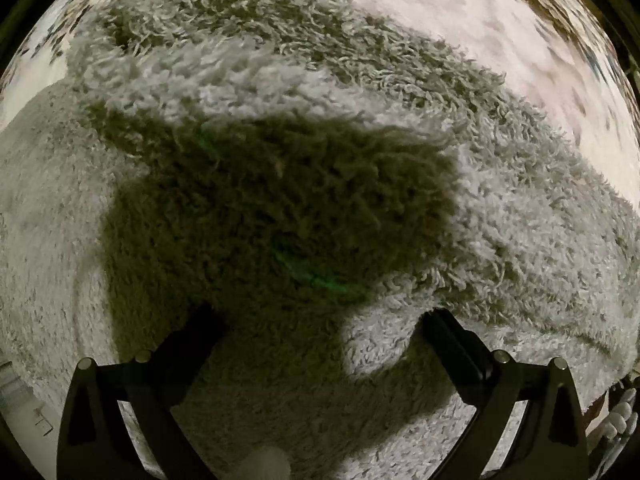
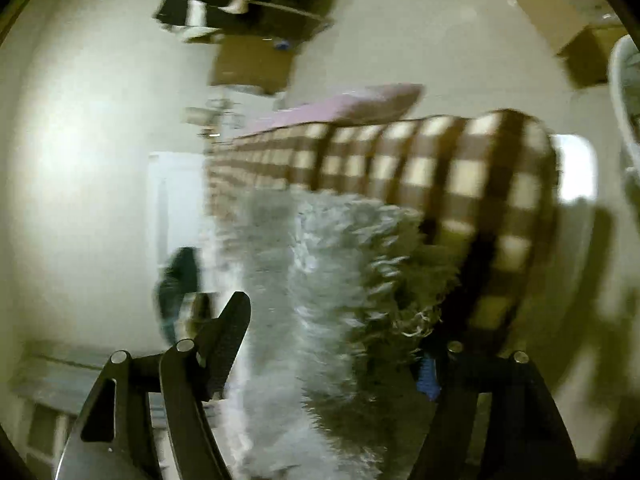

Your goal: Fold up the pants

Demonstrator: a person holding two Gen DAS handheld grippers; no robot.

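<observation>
The pants are thick, fluffy grey-white fabric that fills the left wrist view, lying spread on a pale sheet. My left gripper points straight down just above them, open wide, with nothing pinched; its shadow falls dark on the pile. In the blurred right wrist view a thick fold of the same pants hangs over the bed's edge and runs between the jaws of my right gripper. The jaws stand wide apart. The left finger shows beside the fabric; the right finger is mostly hidden behind it.
A bed with a brown-and-cream checked cover and a pink sheet stretches away. Cardboard boxes and dark, white-striped clothing sit on the pale floor. A dark object lies by the bed.
</observation>
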